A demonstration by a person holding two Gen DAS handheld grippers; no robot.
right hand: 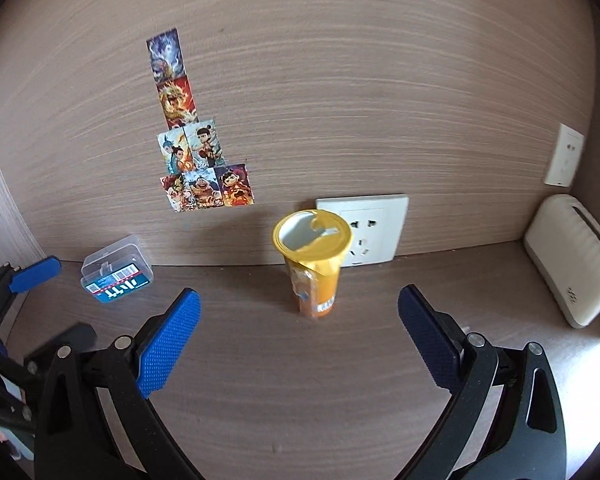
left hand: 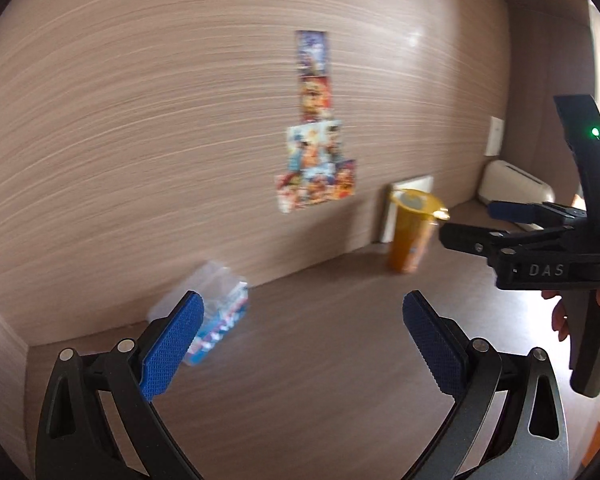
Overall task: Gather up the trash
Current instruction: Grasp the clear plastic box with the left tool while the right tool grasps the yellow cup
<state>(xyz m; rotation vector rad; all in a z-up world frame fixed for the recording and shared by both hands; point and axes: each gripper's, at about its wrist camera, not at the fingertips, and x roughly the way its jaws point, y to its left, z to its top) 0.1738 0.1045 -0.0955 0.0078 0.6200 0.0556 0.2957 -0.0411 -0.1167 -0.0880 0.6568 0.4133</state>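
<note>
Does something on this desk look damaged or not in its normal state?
Yes. The yellow cup stands upright before the wall socket, but its foil lid is torn and peeled partly open. The clear plastic box looks intact.

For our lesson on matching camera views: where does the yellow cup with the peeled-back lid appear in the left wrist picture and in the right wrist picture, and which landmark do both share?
Left wrist view: yellow cup stands right of centre on the desk, against the wall, blurred.
Right wrist view: yellow cup stands near the centre, ahead between the open fingers, before the wall socket.
Shared landmark: the picture cards stuck on the wall, left of the cup.
</note>
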